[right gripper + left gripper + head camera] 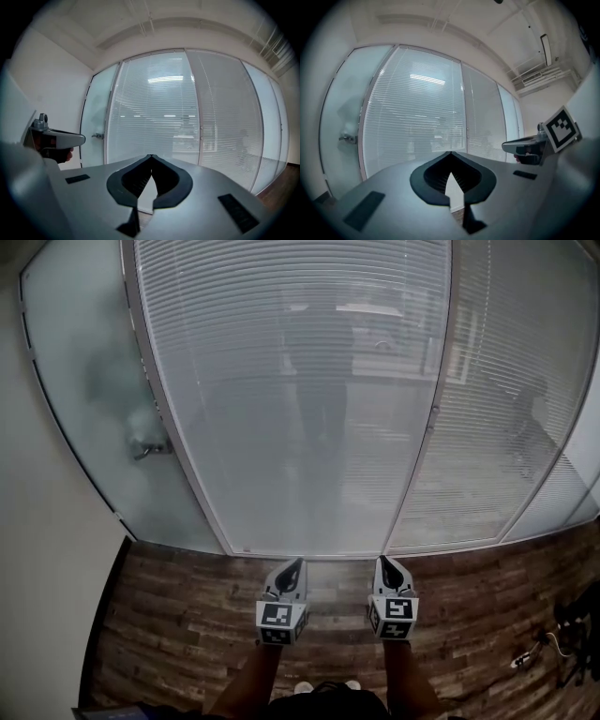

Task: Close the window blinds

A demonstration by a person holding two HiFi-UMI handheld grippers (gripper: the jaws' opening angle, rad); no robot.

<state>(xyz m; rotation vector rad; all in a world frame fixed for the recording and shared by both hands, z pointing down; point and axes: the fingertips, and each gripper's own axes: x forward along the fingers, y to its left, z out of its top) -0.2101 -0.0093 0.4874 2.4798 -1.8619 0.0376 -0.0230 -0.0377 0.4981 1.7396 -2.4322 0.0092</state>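
Note:
White slatted window blinds hang behind glass panels straight ahead, and their slats let dim shapes of the room beyond show through. My left gripper and right gripper are held side by side above the wooden floor, pointing at the bottom of the middle panel and short of the glass. In the left gripper view the left gripper has its jaw tips meeting with nothing between them, blinds beyond. In the right gripper view the right gripper is likewise shut and empty before the blinds.
A frosted glass door with a metal handle stands left of the blinds, next to a plain wall. A narrower blind panel continues to the right. Dark gear with a cable lies on the floor at right.

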